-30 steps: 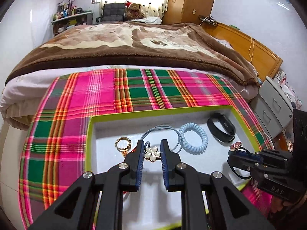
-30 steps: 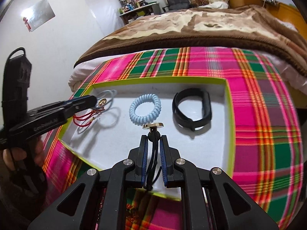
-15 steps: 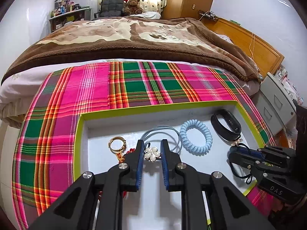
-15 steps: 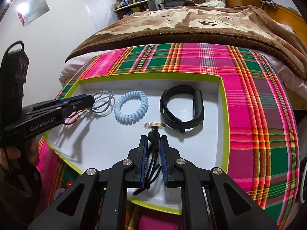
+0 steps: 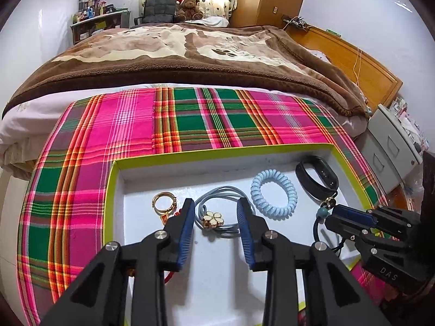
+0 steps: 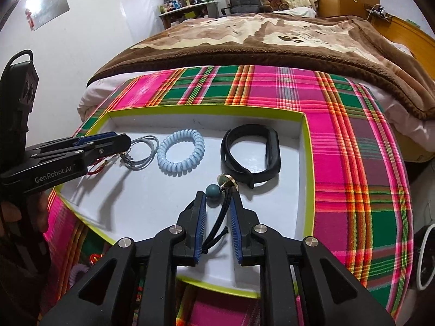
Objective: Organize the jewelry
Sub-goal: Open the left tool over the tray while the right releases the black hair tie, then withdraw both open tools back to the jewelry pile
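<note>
Two grippers work over a white tray (image 5: 272, 154) with a lime-green rim, set on a pink and green plaid cloth (image 5: 190, 116) at the foot of a bed under a brown blanket (image 5: 190, 51). Along the tray lie a black wristband (image 6: 251, 152), a pale blue coil bracelet (image 6: 180, 156), a grey cord loop with a white flower charm (image 5: 212, 218) and a gold ring (image 5: 164, 202). The left gripper (image 5: 216, 216) is spreading apart, the flower charm lying loose between its pads. The right gripper (image 6: 216, 206) is also spreading, a dark cord with a teal bead (image 6: 213, 191) between its pads, no longer pinched.
</note>
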`<state>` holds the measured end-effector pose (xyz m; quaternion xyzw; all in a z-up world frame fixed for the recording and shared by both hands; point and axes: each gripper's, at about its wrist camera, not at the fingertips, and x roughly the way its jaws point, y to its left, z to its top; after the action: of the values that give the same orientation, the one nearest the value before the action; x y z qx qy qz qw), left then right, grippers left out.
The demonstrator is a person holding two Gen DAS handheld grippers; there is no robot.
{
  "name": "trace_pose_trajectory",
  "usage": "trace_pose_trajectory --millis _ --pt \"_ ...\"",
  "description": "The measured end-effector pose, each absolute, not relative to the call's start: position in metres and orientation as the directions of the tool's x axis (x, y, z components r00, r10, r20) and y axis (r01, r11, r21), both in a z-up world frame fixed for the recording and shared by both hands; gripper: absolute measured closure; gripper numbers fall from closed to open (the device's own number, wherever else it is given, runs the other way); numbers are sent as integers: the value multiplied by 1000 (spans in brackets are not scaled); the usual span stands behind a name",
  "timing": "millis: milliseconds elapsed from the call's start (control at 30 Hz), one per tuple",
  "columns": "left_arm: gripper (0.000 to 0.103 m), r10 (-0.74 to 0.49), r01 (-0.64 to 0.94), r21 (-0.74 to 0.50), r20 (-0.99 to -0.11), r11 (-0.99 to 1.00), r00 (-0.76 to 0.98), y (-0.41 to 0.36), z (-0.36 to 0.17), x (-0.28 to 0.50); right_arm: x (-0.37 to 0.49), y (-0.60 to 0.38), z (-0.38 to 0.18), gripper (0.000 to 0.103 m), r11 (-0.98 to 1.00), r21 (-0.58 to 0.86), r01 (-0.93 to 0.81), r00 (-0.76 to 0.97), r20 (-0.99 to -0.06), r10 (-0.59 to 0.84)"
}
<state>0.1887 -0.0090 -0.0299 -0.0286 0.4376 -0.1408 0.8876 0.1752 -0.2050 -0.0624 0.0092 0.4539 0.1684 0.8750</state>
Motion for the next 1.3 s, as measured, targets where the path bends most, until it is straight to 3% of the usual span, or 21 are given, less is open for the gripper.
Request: trace_pose_trajectory --millis 67,133,200,967,1067,1300 --pt "69 -279 227 -177 -764 958 581 -9 -27 185 173 -206 -61 73 944 168 -285 536 -788 302" --pt "67 -291 235 -184 -758 954 585 -9 -23 181 169 -207 -58 71 942 173 -287 542 -782 309" --pt "62 -297 242 -186 -750 952 590 -9 -19 176 165 -208 -54 71 942 173 -288 554 -772 312" --pt "59 -320 218 -234 -708 947 630 14 -1 89 101 -212 -34 70 924 219 -312 592 -716 370" --pt "58 -325 216 -243 -711 946 623 17 -5 78 95 -213 -37 60 921 227 -316 582 -720 378" --pt "58 -337 208 -265 -709 941 620 25 -10 59 86 -206 -56 59 907 222 -358 519 -760 391"
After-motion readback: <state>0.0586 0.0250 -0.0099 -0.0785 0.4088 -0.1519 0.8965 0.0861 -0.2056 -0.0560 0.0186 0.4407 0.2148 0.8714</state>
